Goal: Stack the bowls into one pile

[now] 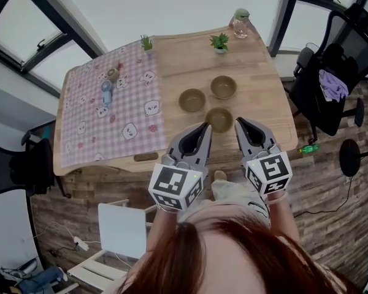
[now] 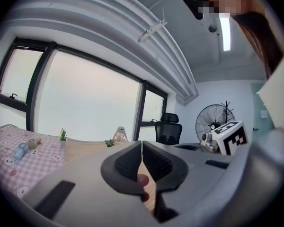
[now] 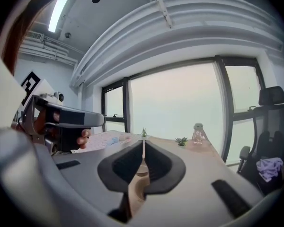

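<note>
With stacking not yet begun, three brown bowls sit apart just right of the checked cloth, and the left gripper and right gripper, fingers pressed together on nothing, probably need to spread over one rim next.

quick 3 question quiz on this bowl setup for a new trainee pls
1. How many bowls stand on the wooden table, and are any stacked yet?
2. True or false: the left gripper holds a bowl.
3. Which of these lies on the checkered cloth? A) a small blue item B) the glass bottle C) a bowl

Key:
1. Three, each standing apart, none stacked.
2. False: its jaws are together with nothing between them.
3. A
</note>
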A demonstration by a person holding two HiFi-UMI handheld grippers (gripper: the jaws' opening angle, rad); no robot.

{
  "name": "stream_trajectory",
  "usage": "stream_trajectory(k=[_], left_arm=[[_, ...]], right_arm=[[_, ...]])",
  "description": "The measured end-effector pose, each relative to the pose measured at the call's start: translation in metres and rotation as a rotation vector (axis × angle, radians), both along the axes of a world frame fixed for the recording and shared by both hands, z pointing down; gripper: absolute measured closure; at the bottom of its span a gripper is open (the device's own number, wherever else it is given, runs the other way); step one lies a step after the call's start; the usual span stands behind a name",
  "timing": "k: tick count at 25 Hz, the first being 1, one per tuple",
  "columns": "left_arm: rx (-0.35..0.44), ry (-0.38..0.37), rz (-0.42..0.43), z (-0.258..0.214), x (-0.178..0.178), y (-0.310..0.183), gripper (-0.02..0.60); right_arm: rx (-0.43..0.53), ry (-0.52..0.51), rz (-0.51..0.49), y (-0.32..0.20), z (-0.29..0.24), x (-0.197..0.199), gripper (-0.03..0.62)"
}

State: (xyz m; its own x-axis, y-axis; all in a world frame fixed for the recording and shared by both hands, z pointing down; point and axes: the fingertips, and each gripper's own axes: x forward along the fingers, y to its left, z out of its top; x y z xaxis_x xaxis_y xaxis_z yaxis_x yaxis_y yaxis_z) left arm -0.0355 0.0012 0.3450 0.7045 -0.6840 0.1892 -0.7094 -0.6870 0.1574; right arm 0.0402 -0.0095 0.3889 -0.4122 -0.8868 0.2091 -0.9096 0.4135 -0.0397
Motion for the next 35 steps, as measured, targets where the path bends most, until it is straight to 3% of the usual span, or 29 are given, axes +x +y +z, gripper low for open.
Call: stream_trajectory(k=[18, 35], left_arm=[[-0.037, -0.039, -0.075, 0.009, 0.025, -0.054, 0.571], [-0.096, -0.078, -0.024, 0.021, 0.014, -0.096, 0.571]], right_arm=[[-0.164, 0.048, -0.095, -0.061, 0.065, 0.021, 0.545], [-0.304, 0.093, -0.062, -0.088, 0.131, 0.019, 0.528]])
